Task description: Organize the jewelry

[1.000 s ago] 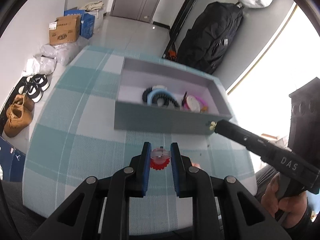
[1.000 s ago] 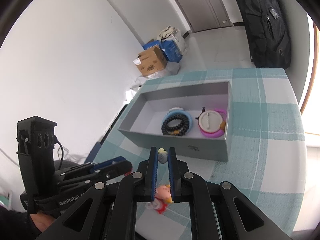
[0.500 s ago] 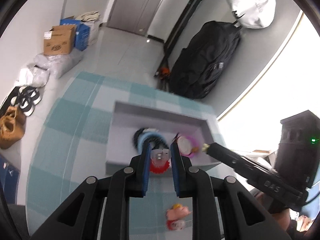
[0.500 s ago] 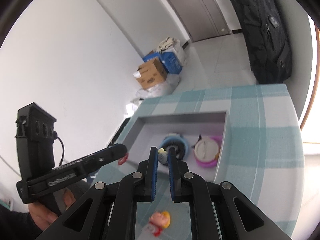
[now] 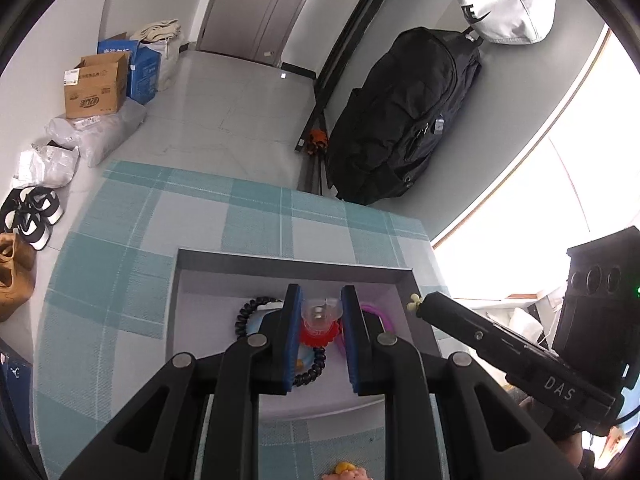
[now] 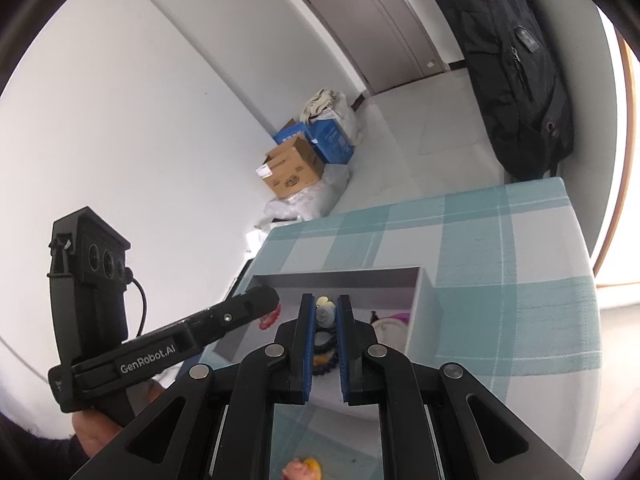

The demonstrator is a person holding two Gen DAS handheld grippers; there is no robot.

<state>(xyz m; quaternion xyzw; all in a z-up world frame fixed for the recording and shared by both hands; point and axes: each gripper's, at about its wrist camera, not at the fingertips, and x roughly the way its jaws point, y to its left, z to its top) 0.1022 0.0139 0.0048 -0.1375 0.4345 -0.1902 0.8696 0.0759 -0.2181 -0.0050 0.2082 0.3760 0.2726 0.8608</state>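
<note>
Red-frilled clear ring (image 5: 320, 320) sits pinched between left tool (image 5: 320, 312) pads.

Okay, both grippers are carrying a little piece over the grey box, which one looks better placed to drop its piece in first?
Probably left. The left gripper holds its red and clear ring well inside the grey box, above the bead bracelet. The right gripper holds its small white charm nearer the box's right wall.

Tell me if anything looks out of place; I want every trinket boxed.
One does: a small pink-and-yellow figure lies on the checked cloth in front of the grey box, outside it, while the other pieces are inside.
</note>
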